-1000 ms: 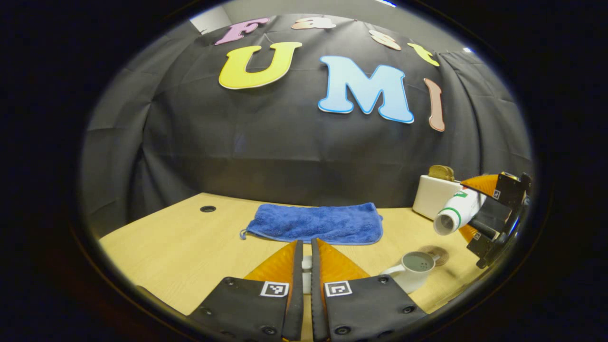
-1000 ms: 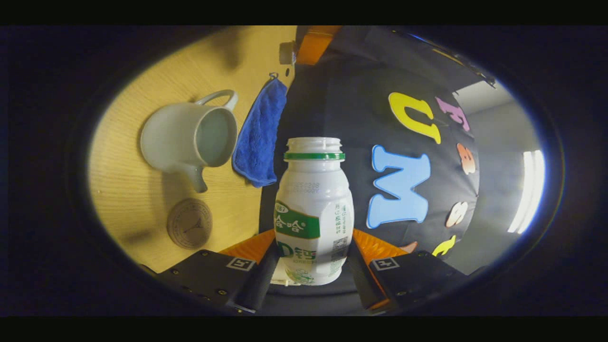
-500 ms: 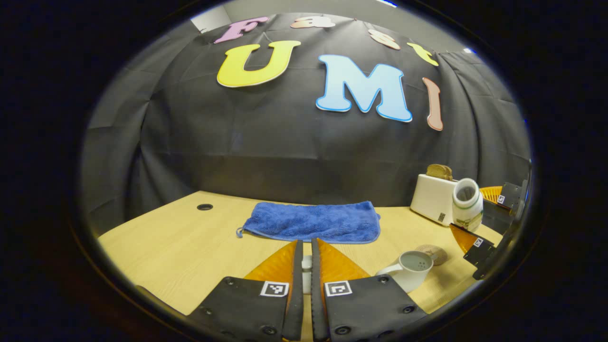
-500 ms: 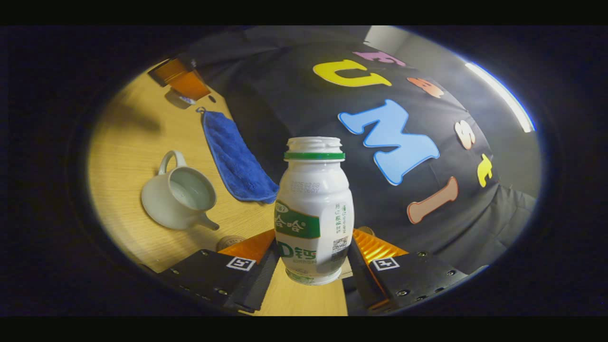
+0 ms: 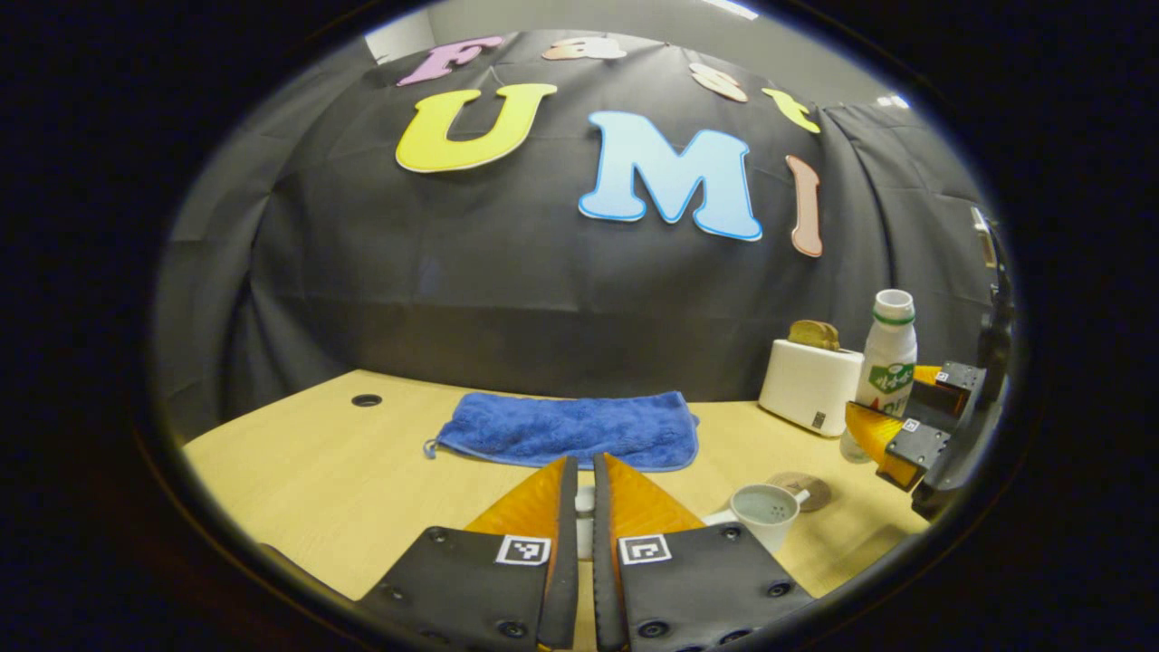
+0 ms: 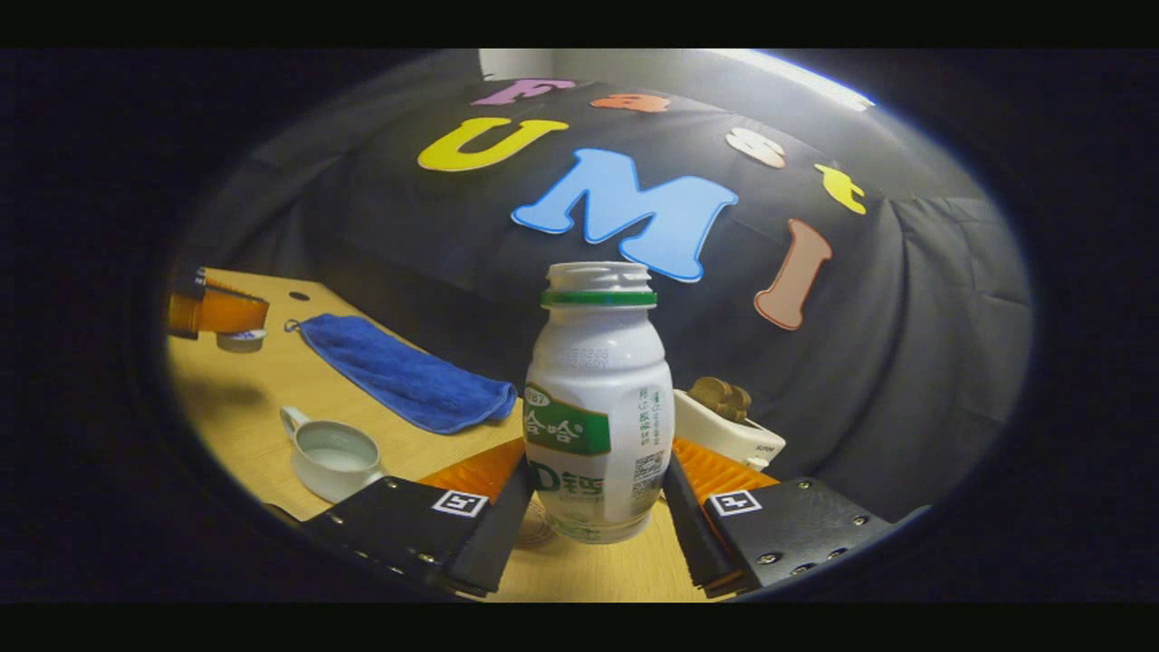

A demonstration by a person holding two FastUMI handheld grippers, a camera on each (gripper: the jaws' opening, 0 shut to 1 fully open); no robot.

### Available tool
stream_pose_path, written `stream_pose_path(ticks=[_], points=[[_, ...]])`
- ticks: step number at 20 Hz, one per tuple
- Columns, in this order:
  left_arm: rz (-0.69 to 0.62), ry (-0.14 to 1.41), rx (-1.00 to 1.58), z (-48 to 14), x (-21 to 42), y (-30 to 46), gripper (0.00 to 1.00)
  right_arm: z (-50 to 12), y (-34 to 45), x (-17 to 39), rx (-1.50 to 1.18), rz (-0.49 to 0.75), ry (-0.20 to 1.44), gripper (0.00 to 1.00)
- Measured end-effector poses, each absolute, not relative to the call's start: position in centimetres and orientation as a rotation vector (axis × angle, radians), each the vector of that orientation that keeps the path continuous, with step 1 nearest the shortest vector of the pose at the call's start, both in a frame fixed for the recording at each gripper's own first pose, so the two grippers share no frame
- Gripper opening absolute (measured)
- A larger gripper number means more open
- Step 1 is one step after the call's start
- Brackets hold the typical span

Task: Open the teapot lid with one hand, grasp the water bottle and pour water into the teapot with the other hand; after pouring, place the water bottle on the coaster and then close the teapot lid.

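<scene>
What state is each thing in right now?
Bottle: uncapped, upright, held off the table.
Teapot: lid off, liquid inside, standing on the table.
Lid: off the teapot, held by the left gripper.
Coaster: bare, nothing on it yet.
Towel: folded, lying flat.
Toaster: bread sticking up from its top.
Left gripper: shut on the lid.
Right gripper: shut on the bottle.
</scene>
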State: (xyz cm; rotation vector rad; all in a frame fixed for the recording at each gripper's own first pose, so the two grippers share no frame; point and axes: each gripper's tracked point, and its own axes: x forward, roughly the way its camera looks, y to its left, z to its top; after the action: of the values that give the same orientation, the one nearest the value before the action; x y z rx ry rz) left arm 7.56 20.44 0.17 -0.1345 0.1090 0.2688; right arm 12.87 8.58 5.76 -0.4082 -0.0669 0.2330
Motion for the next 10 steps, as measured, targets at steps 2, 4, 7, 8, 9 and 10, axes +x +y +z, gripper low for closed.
stream_pose_path(ticks=[2, 4, 7, 8, 9, 10], points=[[0.265, 0.108, -0.129, 0.1, 7.7, 20.3, 0.14, 5.9, 8.0, 13.0, -0.327, 0.241, -0.053, 0.74], [0.251, 0.099, -0.139, 0.2, 7.8, 19.9, 0.14, 5.6, 7.6, 12.9, -0.274, 0.259, -0.037, 0.74], [0.201, 0.074, -0.173, 0.4, 8.2, 18.4, 0.14, 5.0, 7.2, 12.7, -0.202, 0.284, -0.011, 0.74], [0.183, 0.063, -0.182, 0.7, 8.4, 17.8, 0.18, 4.8, 7.1, 12.6, -0.191, 0.288, -0.006, 0.75], [0.167, 0.054, -0.184, 0.9, 8.5, 17.2, 0.18, 4.7, 6.9, 12.5, -0.185, 0.289, -0.002, 0.74], [0.150, 0.042, -0.177, 1.4, 8.6, 16.6, 0.18, 4.6, 6.9, 12.6, -0.179, 0.292, 0.001, 0.75]])
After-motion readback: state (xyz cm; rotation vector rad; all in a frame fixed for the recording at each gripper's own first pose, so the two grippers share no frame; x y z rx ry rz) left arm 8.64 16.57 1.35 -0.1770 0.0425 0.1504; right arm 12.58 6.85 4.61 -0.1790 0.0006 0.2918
